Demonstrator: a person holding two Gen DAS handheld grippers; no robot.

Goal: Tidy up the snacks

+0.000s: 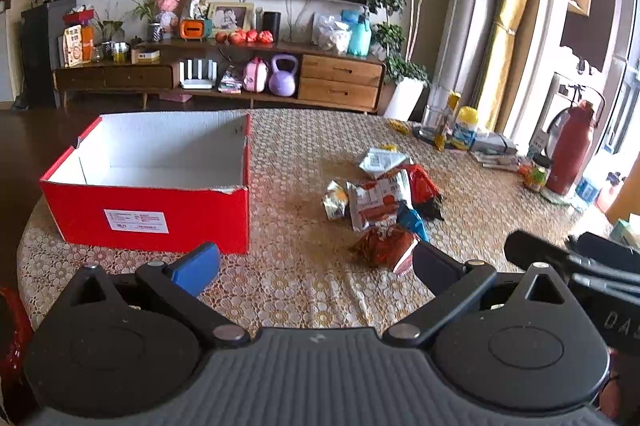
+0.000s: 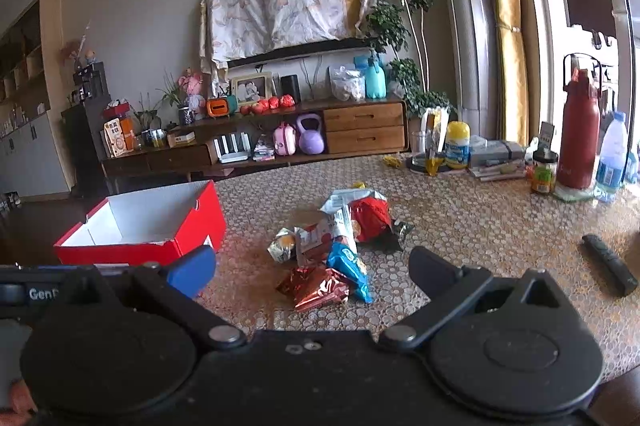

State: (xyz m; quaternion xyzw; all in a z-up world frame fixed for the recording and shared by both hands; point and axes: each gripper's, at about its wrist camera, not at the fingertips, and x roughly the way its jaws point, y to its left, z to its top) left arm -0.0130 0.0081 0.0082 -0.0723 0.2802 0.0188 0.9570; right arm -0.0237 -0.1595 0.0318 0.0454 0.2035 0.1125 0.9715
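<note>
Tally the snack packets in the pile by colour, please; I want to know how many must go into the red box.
Red packets: 2
White packets: 2
Blue packet: 1
Black packet: 1
Silver-gold packet: 1
Total: 7 visible; the overlap may hide more.

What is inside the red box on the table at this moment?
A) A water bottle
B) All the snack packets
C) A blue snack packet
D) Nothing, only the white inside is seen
D: the red box shows only its bare white inside, while the snack packets lie in a heap on the tablecloth to its right, and both grippers are open and hold nothing.
</note>
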